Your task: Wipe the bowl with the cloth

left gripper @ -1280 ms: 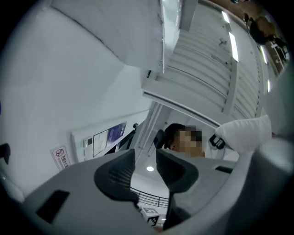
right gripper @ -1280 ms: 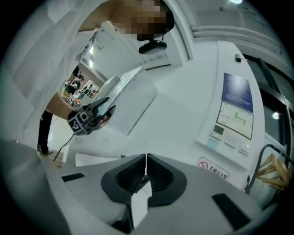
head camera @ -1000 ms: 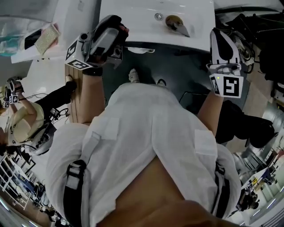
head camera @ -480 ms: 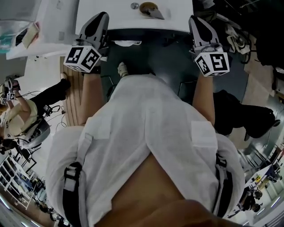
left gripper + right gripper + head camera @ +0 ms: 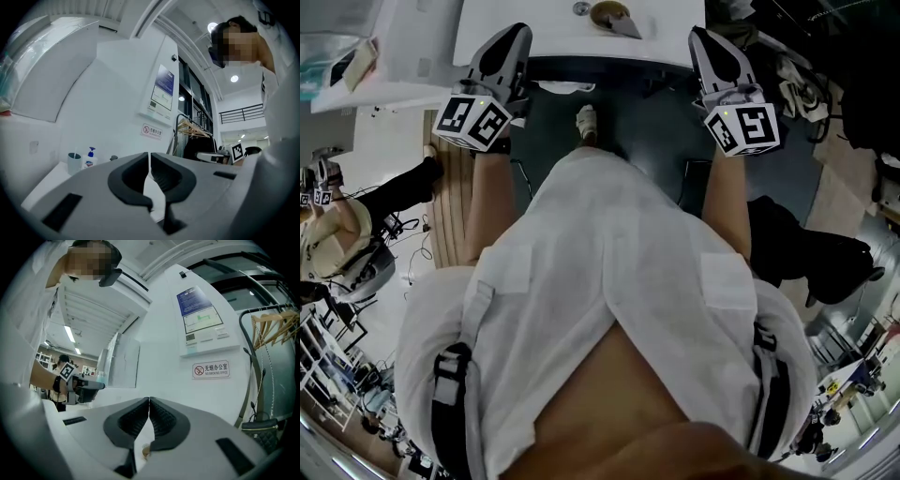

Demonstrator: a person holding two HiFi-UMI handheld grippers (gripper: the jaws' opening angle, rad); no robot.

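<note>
A small brownish bowl (image 5: 607, 13) sits on the white table (image 5: 534, 37) at the top of the head view. A grey cloth (image 5: 628, 27) lies against its right side. My left gripper (image 5: 512, 36) is level at the table's near edge, left of the bowl. Its jaws have just been closing and now meet with nothing between them (image 5: 150, 155). My right gripper (image 5: 705, 39) is to the bowl's right, shut and empty (image 5: 149, 400). A brown speck, probably the bowl (image 5: 145, 451), shows low in the gap behind its jaws.
A soap bottle (image 5: 89, 158) and a cup (image 5: 74, 163) stand by the wall. A coat rack with hangers (image 5: 276, 324) is at the right. A seated person (image 5: 337, 244) is on the left and a dark bag (image 5: 811, 253) on the floor to the right.
The left gripper has rolled from a tilt to level and sunk towards the table edge, and its jaws have shut. The right gripper has moved up the picture towards the table. The bowl has slid towards the top of the view.
</note>
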